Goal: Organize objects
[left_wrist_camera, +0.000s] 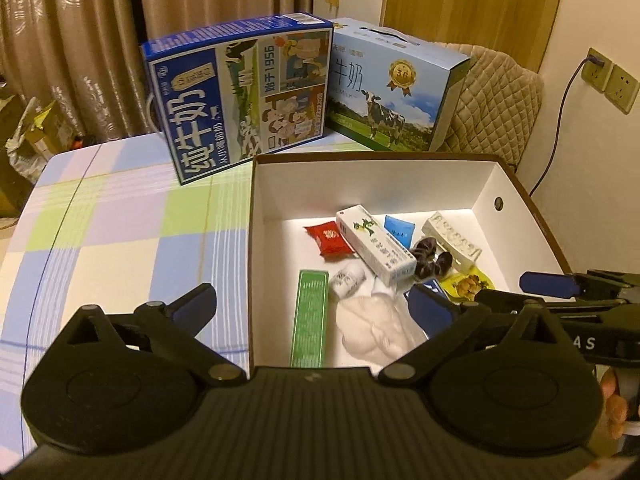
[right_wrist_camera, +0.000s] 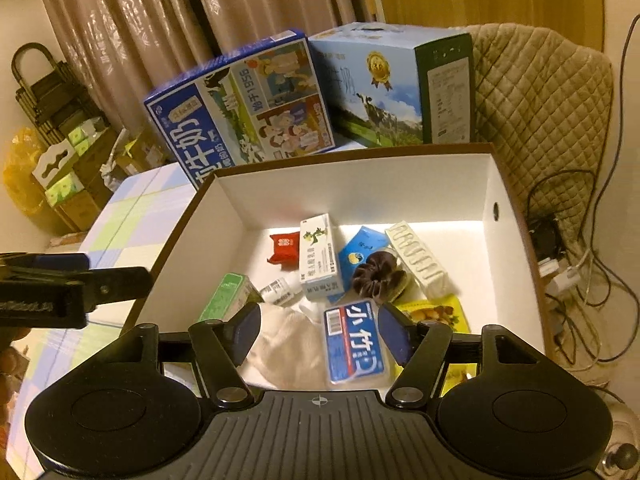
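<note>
Blue tissue pack (right_wrist_camera: 356,344): lay flat at the near end of the white-lined box (right_wrist_camera: 516,240), partly on the cream cloth (right_wrist_camera: 288,348), a yellow snack packet (right_wrist_camera: 436,312) just beside it. Looked light, soft and slick in its plastic wrap; best pinched across its short sides. Right gripper (right_wrist_camera: 318,334) hung over it, fingers spread wide, holding nothing. Left gripper (left_wrist_camera: 312,308) likewise spread and empty, straddling the box's left wall. Crowding it: dark scrunchie (right_wrist_camera: 378,276), white medicine carton (right_wrist_camera: 320,260), green carton (left_wrist_camera: 310,320), small bottle (left_wrist_camera: 348,278), red packet (left_wrist_camera: 330,238). Milk cases (left_wrist_camera: 240,92) stood behind on the checked tablecloth (left_wrist_camera: 100,232).
</note>
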{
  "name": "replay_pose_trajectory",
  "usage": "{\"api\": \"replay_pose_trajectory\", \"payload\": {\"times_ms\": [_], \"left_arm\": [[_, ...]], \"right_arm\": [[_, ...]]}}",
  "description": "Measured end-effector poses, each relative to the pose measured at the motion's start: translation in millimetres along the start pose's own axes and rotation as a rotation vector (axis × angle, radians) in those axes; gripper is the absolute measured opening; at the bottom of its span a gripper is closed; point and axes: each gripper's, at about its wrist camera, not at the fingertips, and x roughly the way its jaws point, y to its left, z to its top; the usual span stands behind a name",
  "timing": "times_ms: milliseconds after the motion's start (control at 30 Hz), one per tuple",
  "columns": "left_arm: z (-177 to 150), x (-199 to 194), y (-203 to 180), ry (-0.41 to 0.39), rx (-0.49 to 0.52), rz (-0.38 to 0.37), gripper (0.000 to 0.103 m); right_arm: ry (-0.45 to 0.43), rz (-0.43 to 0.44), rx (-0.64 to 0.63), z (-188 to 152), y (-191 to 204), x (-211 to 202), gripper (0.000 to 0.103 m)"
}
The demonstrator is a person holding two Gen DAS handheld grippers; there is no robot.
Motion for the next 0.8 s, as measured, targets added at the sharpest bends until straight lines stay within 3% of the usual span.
{"api": "replay_pose_trajectory", "payload": {"times_ms": [300,800], "left_arm": [[-26,-30,4,-0.018,-0.027,0.024,0.102],[-64,-75,32,-0.048,-0.013,-0.021,0.102]], "right_arm": [[0.003,-0.019,0.004,-19,8,-19,0.063],[-0.021,-0.087,0.01,-50,51,-59,0.063]]}}
